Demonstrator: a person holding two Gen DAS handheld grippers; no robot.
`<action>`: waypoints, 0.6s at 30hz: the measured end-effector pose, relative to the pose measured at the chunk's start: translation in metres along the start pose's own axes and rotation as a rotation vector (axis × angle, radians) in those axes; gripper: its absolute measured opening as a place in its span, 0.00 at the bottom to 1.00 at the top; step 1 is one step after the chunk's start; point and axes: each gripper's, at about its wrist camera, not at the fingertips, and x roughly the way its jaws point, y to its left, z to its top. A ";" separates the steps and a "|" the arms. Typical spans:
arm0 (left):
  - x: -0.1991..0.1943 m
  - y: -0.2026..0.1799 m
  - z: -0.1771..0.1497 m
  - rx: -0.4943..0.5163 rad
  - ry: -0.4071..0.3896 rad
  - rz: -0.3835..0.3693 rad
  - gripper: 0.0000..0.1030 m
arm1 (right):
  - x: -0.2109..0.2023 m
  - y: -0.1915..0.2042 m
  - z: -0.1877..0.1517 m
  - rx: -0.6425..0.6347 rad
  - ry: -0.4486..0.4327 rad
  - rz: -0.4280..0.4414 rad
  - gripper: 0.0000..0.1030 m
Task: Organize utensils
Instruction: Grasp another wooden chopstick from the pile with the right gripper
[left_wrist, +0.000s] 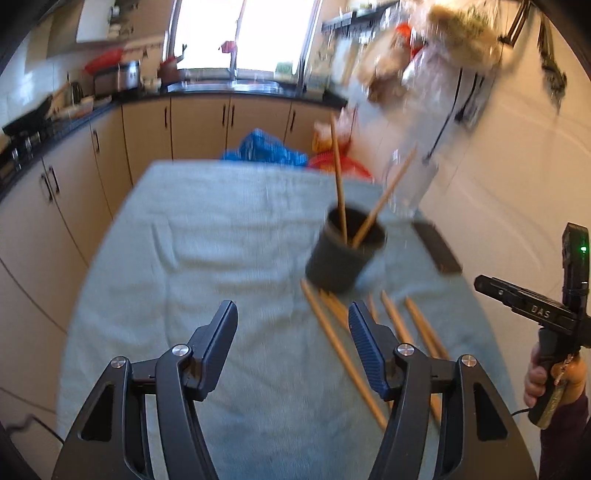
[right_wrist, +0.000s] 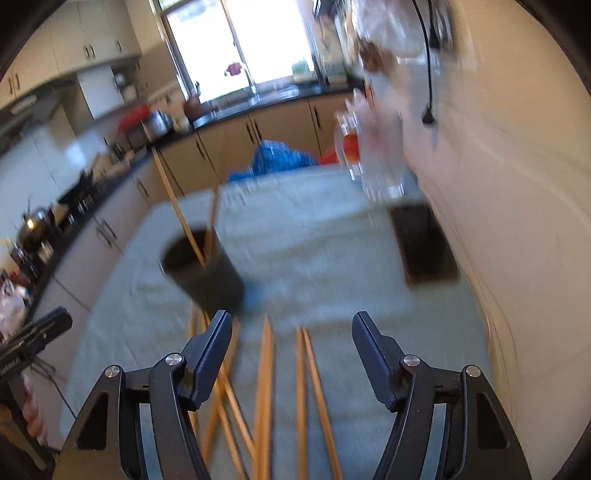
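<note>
A dark round holder cup (left_wrist: 341, 251) (right_wrist: 205, 267) stands on the pale green towel (left_wrist: 207, 236) (right_wrist: 317, 236), with two wooden chopsticks (left_wrist: 339, 173) (right_wrist: 173, 199) leaning in it. Several loose wooden chopsticks (left_wrist: 332, 334) (right_wrist: 264, 373) lie on the towel in front of the cup. My left gripper (left_wrist: 293, 345) is open over bare towel, left of the loose sticks, nothing between its fingers. My right gripper (right_wrist: 291, 354) is open above the loose sticks, with some lying under the gap. In the left wrist view the right gripper (left_wrist: 532, 306) shows at the right edge, held by a hand (left_wrist: 537, 376).
A dark flat rectangular object (left_wrist: 437, 245) (right_wrist: 424, 243) lies on the towel by the white wall. A clear glass bottle (left_wrist: 406, 184) (right_wrist: 373, 155) stands behind it. Blue and red bags (left_wrist: 264, 147) sit past the table's far edge. Cabinets and a black counter (left_wrist: 66, 129) run along the left.
</note>
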 end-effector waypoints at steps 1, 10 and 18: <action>0.007 -0.002 -0.005 -0.002 0.021 0.000 0.59 | 0.003 -0.006 -0.012 0.001 0.030 -0.004 0.70; 0.083 -0.055 -0.048 0.106 0.198 -0.012 0.58 | 0.019 -0.029 -0.062 0.004 0.145 0.018 0.70; 0.125 -0.076 -0.050 0.181 0.258 0.045 0.30 | 0.046 -0.016 -0.080 -0.128 0.265 -0.051 0.45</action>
